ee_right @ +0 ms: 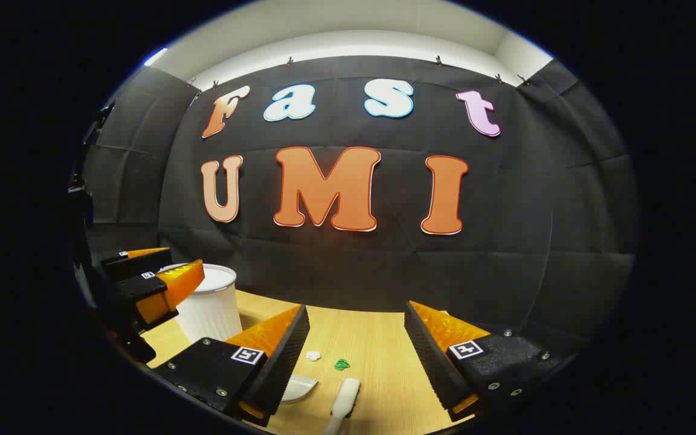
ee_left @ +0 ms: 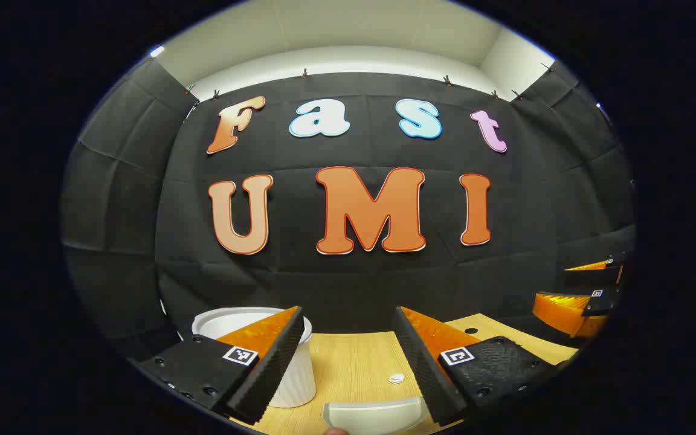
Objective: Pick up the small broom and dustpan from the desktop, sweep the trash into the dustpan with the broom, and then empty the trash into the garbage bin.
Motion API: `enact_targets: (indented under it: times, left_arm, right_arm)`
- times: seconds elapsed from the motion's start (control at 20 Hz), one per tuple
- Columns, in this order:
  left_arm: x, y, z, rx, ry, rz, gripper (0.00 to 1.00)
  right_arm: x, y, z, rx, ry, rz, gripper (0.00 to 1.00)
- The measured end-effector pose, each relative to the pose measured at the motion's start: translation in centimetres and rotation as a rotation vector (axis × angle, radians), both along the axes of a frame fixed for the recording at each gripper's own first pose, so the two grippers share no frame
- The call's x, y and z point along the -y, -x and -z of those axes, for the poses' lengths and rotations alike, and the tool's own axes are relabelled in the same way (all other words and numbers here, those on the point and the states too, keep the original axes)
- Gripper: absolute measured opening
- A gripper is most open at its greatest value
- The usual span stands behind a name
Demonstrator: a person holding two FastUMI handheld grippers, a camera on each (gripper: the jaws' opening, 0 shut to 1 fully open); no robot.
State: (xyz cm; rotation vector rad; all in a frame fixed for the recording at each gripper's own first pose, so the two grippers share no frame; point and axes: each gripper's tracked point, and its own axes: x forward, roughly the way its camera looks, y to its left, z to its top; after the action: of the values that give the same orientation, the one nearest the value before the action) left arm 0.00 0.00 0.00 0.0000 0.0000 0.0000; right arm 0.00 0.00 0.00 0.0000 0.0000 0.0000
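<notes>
In the left gripper view my left gripper (ee_left: 348,315) hangs open over the wooden table (ee_left: 354,362), with nothing between its fingers. The rim of a white dustpan (ee_left: 372,417) lies just below it, and a white scrap (ee_left: 396,379) rests a little farther on. My right gripper (ee_right: 357,309) is open too. In the right gripper view a white broom handle (ee_right: 345,399) lies on the table under it, beside a white scrap (ee_right: 313,356) and a green scrap (ee_right: 341,364). The dustpan's edge (ee_right: 299,386) peeks out by that gripper's left finger.
A white ribbed garbage bin (ee_left: 290,374) stands at the table's left, partly behind my left finger; it shows as the bin (ee_right: 212,305) in the right gripper view, behind the left gripper (ee_right: 173,266). The right gripper (ee_left: 568,284) shows far right. Black cloth walls close the back.
</notes>
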Motion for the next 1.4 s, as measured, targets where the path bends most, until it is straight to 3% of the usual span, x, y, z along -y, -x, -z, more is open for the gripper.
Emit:
enact_targets:
  times: [0.75, 1.1, 1.4]
  left_arm:
    - [-0.9, 1.6, 2.2, -0.046, 0.000, -0.076, 0.94]
    - [-1.0, 2.2, 2.3, -0.041, 0.001, -0.076, 0.94]
    - [-0.4, 2.1, -0.2, 0.007, -0.034, -0.073, 0.93]
  right_arm:
    - [-1.0, -0.8, 0.7, 0.004, 0.004, -0.096, 0.95]
    - [0.1, -0.6, 2.4, -0.048, -0.015, -0.060, 0.95]
    - [1.9, 0.1, -0.8, 0.046, -0.033, -0.003, 0.95]
